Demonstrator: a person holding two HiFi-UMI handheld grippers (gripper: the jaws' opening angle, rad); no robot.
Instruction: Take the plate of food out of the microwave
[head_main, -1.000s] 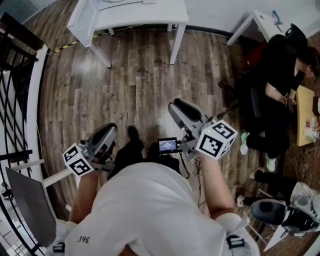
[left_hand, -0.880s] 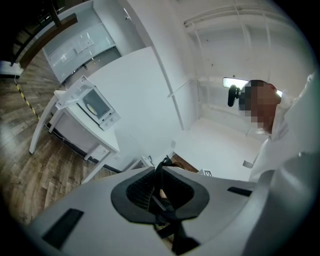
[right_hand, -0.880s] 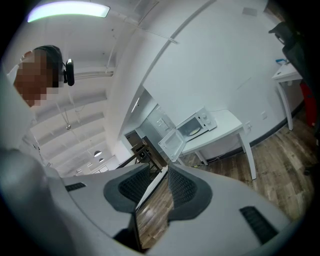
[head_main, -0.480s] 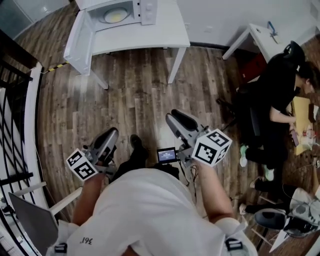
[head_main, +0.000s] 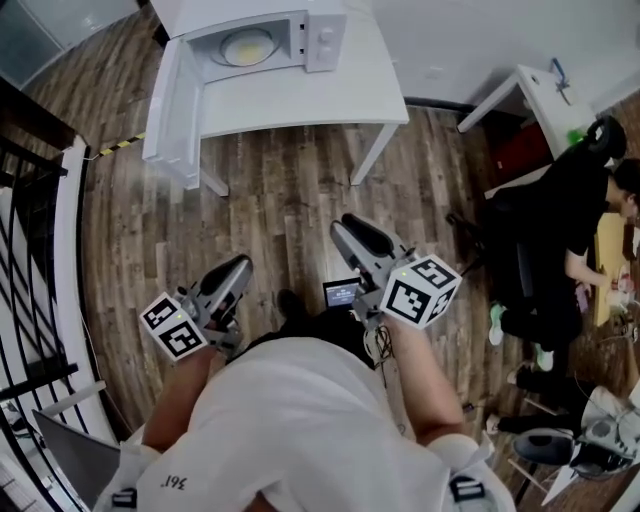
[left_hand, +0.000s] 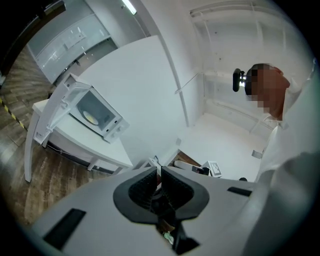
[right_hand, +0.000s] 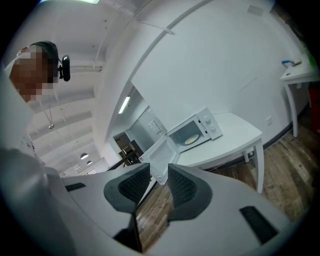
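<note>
Okay, white microwave (head_main: 300, 35) sits along the far edge of a white table (head_main: 320, 95), toward its left corner. It is a boxy shape with two round knobs on the right panel; no brand can be read. Its door (head_main: 172, 105) is swung wide open past the table's left edge, a flat white frame with a greyish window. The plate of food (head_main: 247, 46) is inside the microwave cavity, round and pale with a yellowish middle. Both grippers are well apart from it, held low over the wood-plank floor (head_main: 270, 200), which is brown and streaky. The left gripper (head_main: 240, 266) has its dark ribbed pads pressed together with nothing between them. The right gripper (head_main: 346, 226) has its jaws apart with nothing between them; floor and the door show through the gap. Each gripper has a smooth grey shell and carries a cube with black-and-white square markers. A small lit screen (head_main: 342, 293) sits between the arms, its text too small to read. The white shirt (head_main: 300, 420) has small dark print near the bottom, not clearly readable. A person in black (head_main: 575, 200) sits at the right, and black railing (head_main: 30, 240) runs along the left.
</note>
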